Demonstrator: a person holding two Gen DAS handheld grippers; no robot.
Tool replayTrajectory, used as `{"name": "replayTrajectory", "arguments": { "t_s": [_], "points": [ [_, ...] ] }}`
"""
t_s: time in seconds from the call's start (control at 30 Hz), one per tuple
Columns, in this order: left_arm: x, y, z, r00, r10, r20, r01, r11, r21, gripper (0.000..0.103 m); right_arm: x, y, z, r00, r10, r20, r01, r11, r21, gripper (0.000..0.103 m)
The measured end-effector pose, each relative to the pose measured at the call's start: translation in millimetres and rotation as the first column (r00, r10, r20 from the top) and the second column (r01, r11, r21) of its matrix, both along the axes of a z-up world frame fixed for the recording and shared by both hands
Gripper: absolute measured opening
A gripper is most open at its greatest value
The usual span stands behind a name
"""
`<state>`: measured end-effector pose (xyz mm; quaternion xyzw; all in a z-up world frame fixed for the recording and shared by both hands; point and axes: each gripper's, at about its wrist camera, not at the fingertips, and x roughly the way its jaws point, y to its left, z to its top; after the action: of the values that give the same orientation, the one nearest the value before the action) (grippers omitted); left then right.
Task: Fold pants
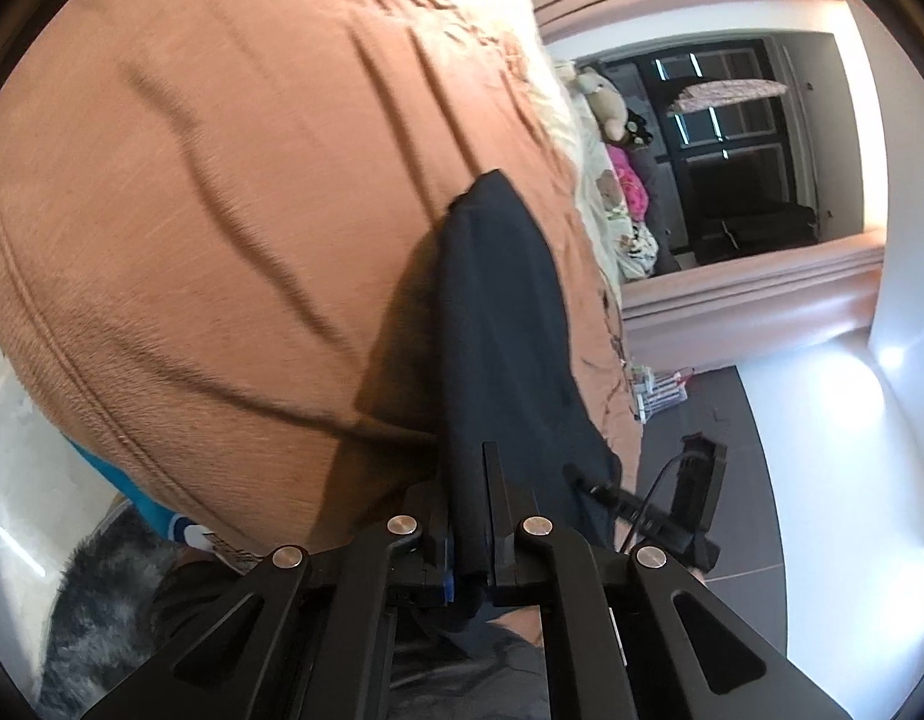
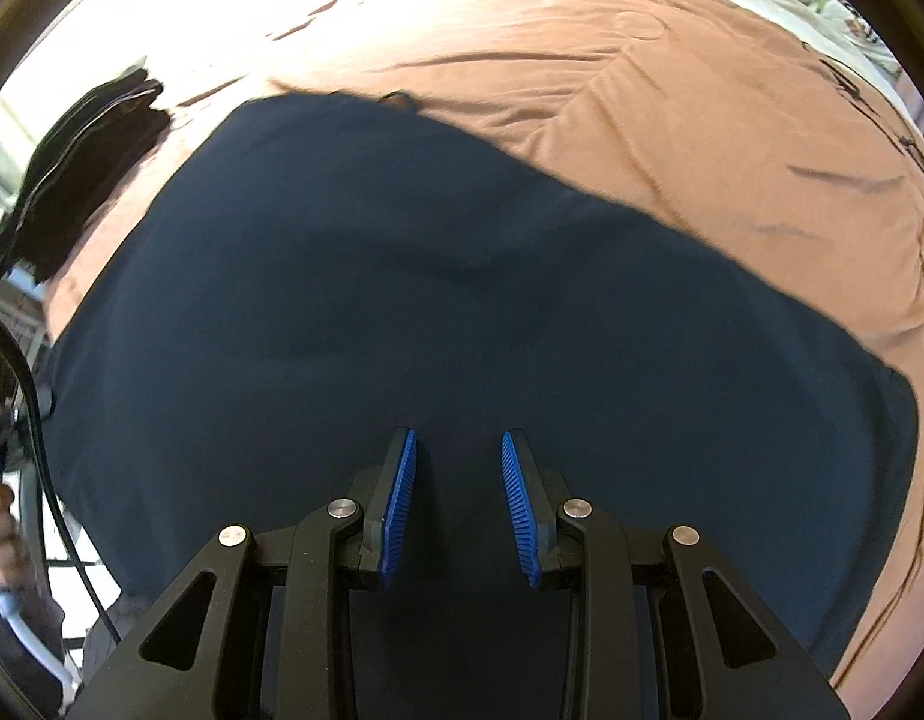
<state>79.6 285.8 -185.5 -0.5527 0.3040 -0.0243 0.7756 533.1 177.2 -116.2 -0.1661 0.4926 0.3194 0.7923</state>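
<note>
The left gripper point(image 1: 471, 510) is pinched tight on an edge of the dark navy cloth pants point(image 1: 504, 324), lifting that part off the wrinkled terracotta-orange bedspread point(image 1: 222, 210), probably to carry it over for a fold. The rest lies spread near the bed's front edge, where the right gripper point(image 2: 459, 504) hangs over it with blue-padded jaws parted and nothing between them. Whether waistband or leg is held stays hidden, and the dark folded pile point(image 2: 84, 168) at the bed's far left corner is too blurred to identify.

Pants point(image 2: 438, 300) were noted as plain dark navy. The bedspread point(image 1: 222, 192) was recorded as terracotta orange, the gripper pads point(image 2: 518, 510) as bright blue.
</note>
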Motion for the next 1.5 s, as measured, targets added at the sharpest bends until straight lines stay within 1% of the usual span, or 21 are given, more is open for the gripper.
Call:
{"name": "replayTrajectory", "arguments": {
  "t_s": [0.1,0.2,0.33,0.47,0.57,0.63,0.77,0.87,0.97,1.07,1.2,1.3,1.33,1.4,1.5],
  "points": [
    [0.1,-4.4,11.2,1.0,-0.01,0.021,0.01,1.0,0.015,0.006,-17.4,-5.9,-0.6,1.0,0.017,-0.012,-0.017,1.0,0.026,0.028],
    [2.0,-8.9,23.3,0.999,-0.022,0.037,0.021,0.999,0.03,0.006,-29.8,-12.8,-2.0,0.999,0.034,-0.032,-0.032,0.998,0.062,0.023],
    [7.0,-14.8,39.9,0.998,-0.039,0.058,0.036,0.998,0.055,0.006,-39.9,-23.9,-5.1,0.997,0.051,-0.061,-0.045,0.993,0.105,0.023],
    [13.5,-18.9,54.1,0.996,-0.058,0.068,0.052,0.995,0.082,0.006,-47.9,-32.2,-11.1,0.994,0.065,-0.092,-0.055,0.993,0.104,0.023],
    [18.6,-20.7,61.6,0.995,-0.066,0.07,0.059,0.994,0.097,0.006,-52.1,-42.6,-10.0,0.993,0.072,-0.098,-0.064,0.995,0.082,0.023],
    [21.0,-20.7,62.9,0.996,-0.065,0.067,0.058,0.993,0.1,0.006,-50.6,-48.4,-2.4,0.993,0.066,-0.1,-0.055,0.993,0.107,0.023],
    [23.4,-20.6,62.4,0.996,-0.061,0.06,0.055,0.994,0.098,0.006,-36.9,-53.6,19.7,0.995,0.037,-0.092,-0.017,0.979,0.203,0.023],
    [24.8,-20.3,62.9,0.996,-0.062,0.059,0.056,0.993,0.1,0.006,-23.9,-46.8,29.5,0.997,0.02,-0.081,-0.001,0.973,0.232,0.023],
    [27.2,-20.0,64.2,0.997,-0.062,0.056,0.056,0.994,0.098,0.006,-6.8,-34.1,30.8,0.995,0.013,-0.095,0.012,0.967,0.255,0.023],
    [29.4,-18.3,66.0,0.996,-0.061,0.057,0.056,0.994,0.099,0.006,5.4,-23.4,24.1,0.994,0.003,-0.108,0.025,0.968,0.249,0.023],
    [34.4,-18.2,71.6,0.996,-0.065,0.063,0.058,0.993,0.101,0.006,1.9,-16.5,8.7,0.99,0.013,-0.138,0.02,0.972,0.233,0.023],
    [39.4,-23.6,78.8,0.994,-0.081,0.068,0.073,0.991,0.116,0.006,-3.6,-14.1,-4.4,0.987,0.023,-0.157,0.011,0.977,0.215,0.023],
    [42.6,-25.7,81.9,0.993,-0.089,0.071,0.08,0.989,0.124,0.006,-7.0,-16.5,-8.0,0.984,0.036,-0.176,0.004,0.974,0.225,0.019],
    [50.1,-30.9,88.8,0.991,-0.107,0.077,0.095,0.986,0.137,0.006,-13.2,-19.0,-12.8,0.978,0.056,-0.202,-0.005,0.97,0.243,0.018],
    [63.0,-41.4,99.9,0.986,-0.14,0.09,0.124,0.979,0.159,0.006,-18.9,-27.6,-15.6,0.973,0.065,-0.219,-0.007,0.967,0.255,0.018]
  ]
}}
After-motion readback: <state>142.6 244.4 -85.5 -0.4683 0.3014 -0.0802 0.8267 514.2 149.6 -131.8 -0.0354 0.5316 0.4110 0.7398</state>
